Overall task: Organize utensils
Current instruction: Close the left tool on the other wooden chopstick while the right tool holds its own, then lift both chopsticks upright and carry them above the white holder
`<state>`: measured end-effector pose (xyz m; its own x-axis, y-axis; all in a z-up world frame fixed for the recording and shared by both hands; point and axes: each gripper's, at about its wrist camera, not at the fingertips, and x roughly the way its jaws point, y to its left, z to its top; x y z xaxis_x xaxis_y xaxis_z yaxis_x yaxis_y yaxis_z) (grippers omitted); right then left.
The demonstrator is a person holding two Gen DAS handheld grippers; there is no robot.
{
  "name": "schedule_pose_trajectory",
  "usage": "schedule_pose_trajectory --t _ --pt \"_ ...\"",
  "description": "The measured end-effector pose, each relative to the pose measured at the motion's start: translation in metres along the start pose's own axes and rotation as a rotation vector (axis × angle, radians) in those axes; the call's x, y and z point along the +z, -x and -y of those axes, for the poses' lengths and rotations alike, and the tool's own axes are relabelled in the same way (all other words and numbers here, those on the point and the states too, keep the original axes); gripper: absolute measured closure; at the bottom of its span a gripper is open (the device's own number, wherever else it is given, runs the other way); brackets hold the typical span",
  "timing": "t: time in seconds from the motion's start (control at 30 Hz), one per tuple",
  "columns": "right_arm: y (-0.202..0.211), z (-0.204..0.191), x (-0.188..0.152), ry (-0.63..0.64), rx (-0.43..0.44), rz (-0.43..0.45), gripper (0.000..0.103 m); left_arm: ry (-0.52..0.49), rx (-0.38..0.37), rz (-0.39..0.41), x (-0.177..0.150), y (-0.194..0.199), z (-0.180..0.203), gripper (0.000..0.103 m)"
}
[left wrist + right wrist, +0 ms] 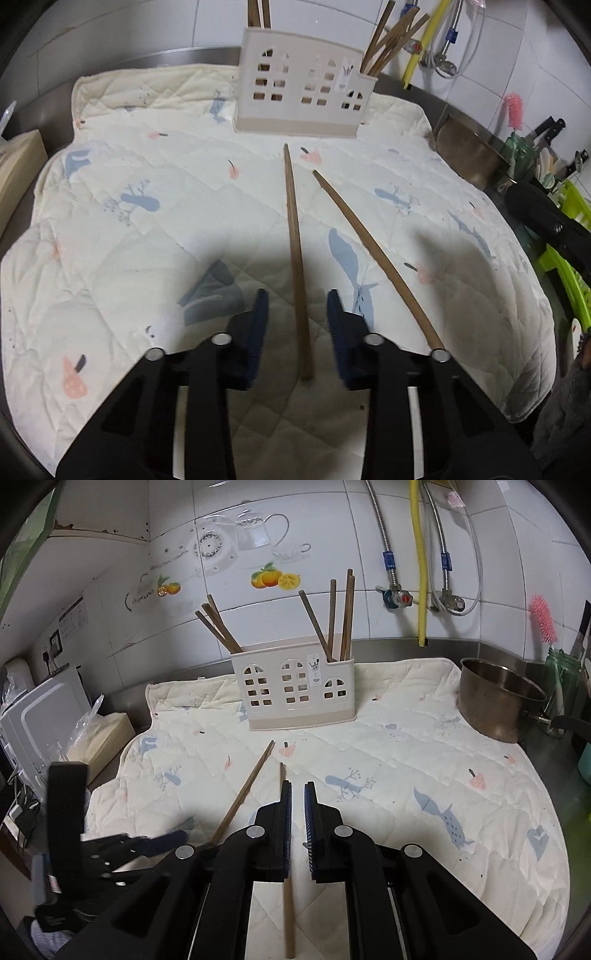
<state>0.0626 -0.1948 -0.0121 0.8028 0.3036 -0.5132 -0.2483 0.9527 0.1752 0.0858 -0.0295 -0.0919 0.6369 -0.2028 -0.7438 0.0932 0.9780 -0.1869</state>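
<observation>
Left gripper (297, 325) wide open, empty, straddling near chopstick (297, 258) on mat (147, 147). Right gripper (297, 812) slightly open, empty. Second chopstick (369, 254) just right. Holder (303, 92) far. Risk: thin stick rolls, pads close skewed.

No legible text. Utensil holder (299, 686) carries a small white label (314, 668); its print is too small to read.

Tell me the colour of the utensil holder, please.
The utensil holder is cream with a beige base, clearest in the right wrist view.
</observation>
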Motion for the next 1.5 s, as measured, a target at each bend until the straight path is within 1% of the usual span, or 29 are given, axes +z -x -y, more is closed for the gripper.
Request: schedule_pose_trajectory --t 0.03,0.13,0.37,0.4,0.43,0.47,0.53,0.57,0.6,0.77,0.9,1.0,1.07,1.1,1.23,1.33,1.5 --pt "-0.001 0.001 -0.001 -0.002 0.005 -0.005 0.096 0.0 -0.002 -0.008 0.0 -0.002 0.0 0.08" --pt "-0.005 0.003 -0.006 -0.008 0.01 -0.025 0.095 -0.01 -0.004 -0.023 0.001 -0.006 0.002 0.081" --pt "-0.015 0.007 -0.03 -0.005 0.038 -0.117 0.094 -0.009 -0.003 -0.039 0.006 -0.013 0.004 0.081" --pt "-0.015 0.007 -0.034 -0.003 0.046 -0.132 0.095 -0.006 -0.005 -0.037 0.006 -0.013 0.004 0.084" --pt "-0.016 0.006 -0.039 0.0 0.051 -0.147 0.094 -0.006 0.0 -0.036 0.007 -0.013 0.004 0.092" --pt "-0.018 0.005 -0.042 0.003 0.055 -0.158 0.093 -0.003 0.003 -0.037 0.007 -0.013 0.004 0.095" --pt "-0.019 0.003 -0.049 0.01 0.072 -0.18 0.09 0.02 -0.012 -0.036 0.008 -0.01 -0.001 0.097" --pt "-0.021 0.002 -0.053 0.009 0.076 -0.192 0.087 0.026 -0.016 -0.032 0.008 -0.009 -0.002 0.097" --pt "-0.022 0.001 -0.056 0.011 0.084 -0.203 0.086 0.029 -0.012 -0.021 0.01 -0.005 -0.003 0.097" --pt "-0.03 -0.003 -0.069 0.019 0.091 -0.246 0.086 0.028 -0.013 0.036 0.018 0.019 -0.008 0.097" --pt "-0.032 -0.006 -0.076 0.026 0.091 -0.262 0.086 0.02 -0.007 0.082 0.026 0.038 -0.011 0.097" --pt "-0.03 -0.009 -0.08 0.044 0.076 -0.252 0.086 0.016 -0.003 0.126 0.031 0.051 -0.012 0.097" --pt "-0.03 -0.009 -0.081 0.054 0.064 -0.245 0.089 -0.009 0.02 0.153 0.032 0.057 -0.009 0.097" --pt "-0.029 -0.01 -0.081 0.065 0.048 -0.238 0.095 -0.013 0.021 0.156 0.032 0.058 -0.009 0.097" --pt "-0.027 -0.006 -0.078 0.048 0.052 -0.222 0.096 -0.005 0.01 0.165 0.036 0.062 -0.012 0.097" --pt "-0.019 -0.004 -0.067 0.049 0.048 -0.18 0.096 0.012 -0.009 0.169 0.041 0.065 -0.017 0.097" --pt "-0.001 -0.005 -0.027 0.081 0.052 -0.064 0.096 0.026 -0.047 0.177 0.054 0.071 -0.021 0.097"
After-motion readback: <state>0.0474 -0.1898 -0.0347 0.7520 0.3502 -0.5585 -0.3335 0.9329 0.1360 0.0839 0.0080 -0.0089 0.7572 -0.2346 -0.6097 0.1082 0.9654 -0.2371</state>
